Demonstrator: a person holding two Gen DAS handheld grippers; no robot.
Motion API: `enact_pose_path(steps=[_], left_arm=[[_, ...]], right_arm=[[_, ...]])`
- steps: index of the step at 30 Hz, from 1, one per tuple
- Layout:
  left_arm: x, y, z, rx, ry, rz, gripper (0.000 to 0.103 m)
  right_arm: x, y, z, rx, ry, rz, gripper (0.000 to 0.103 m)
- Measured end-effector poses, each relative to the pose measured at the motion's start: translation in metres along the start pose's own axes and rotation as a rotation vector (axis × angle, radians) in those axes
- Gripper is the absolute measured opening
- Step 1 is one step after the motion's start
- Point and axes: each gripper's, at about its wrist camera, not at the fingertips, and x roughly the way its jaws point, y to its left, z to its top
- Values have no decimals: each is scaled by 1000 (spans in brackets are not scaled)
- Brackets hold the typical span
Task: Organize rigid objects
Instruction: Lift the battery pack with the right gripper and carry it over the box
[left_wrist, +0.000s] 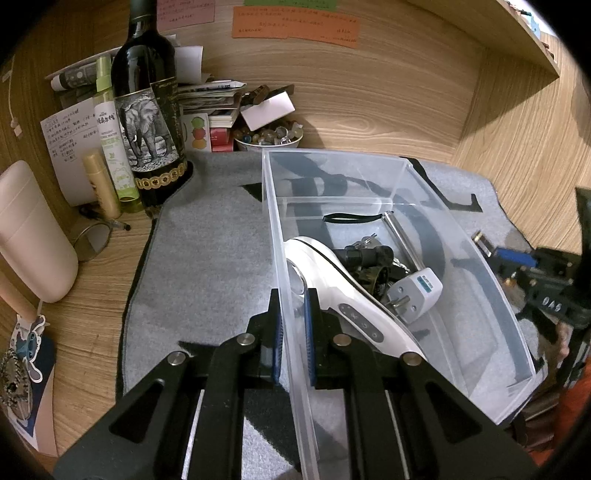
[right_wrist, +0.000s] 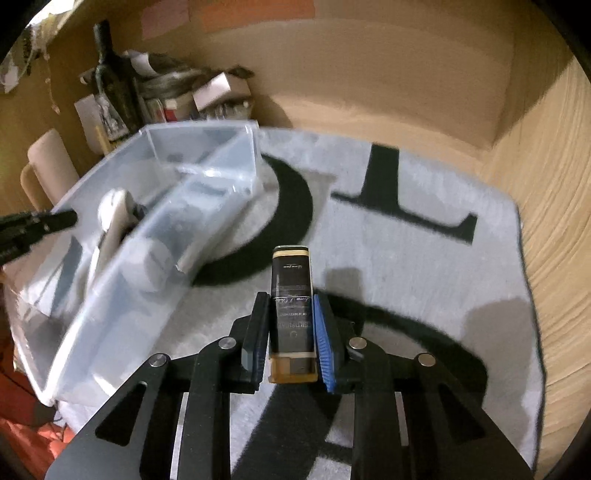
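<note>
Right wrist view: the right hand-held gripper (right_wrist: 290, 325) pinches a slim black-and-amber lighter (right_wrist: 291, 295) just right of the clear plastic bin (right_wrist: 122, 280). The left hand-held gripper (left_wrist: 293, 314) clamps that bin's wall. A slanted grip could let the smooth lighter slip short of the bin.

Warm, dim indoor light was cast from above. The left wrist view was rendered sharp, with glare on the clear plastic storage bin (left_wrist: 461, 236). The right wrist view was smeared by motion blur, and soft shadows were thrown across the grey fabric mat (right_wrist: 424, 280). Both pictures were bent and darkened at the fisheye edges.
</note>
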Motion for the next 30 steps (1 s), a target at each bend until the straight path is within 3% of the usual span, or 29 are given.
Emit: enact_pose_path(steps=[10, 15, 22, 30], left_arm=[[0, -1, 0, 0, 0, -1, 9], [0, 0, 0, -3, -7, -6, 9], [-1, -1, -1, -2, -7, -6, 9], [0, -1, -1, -2, -8, -6, 9]], right_arm=[[-34, 22, 45, -44, -163, 30, 22], [-36, 38, 63, -68, -201, 75, 22], [-19, 69, 77, -133, -178, 119, 22], [17, 90, 82, -178, -66, 127, 22]])
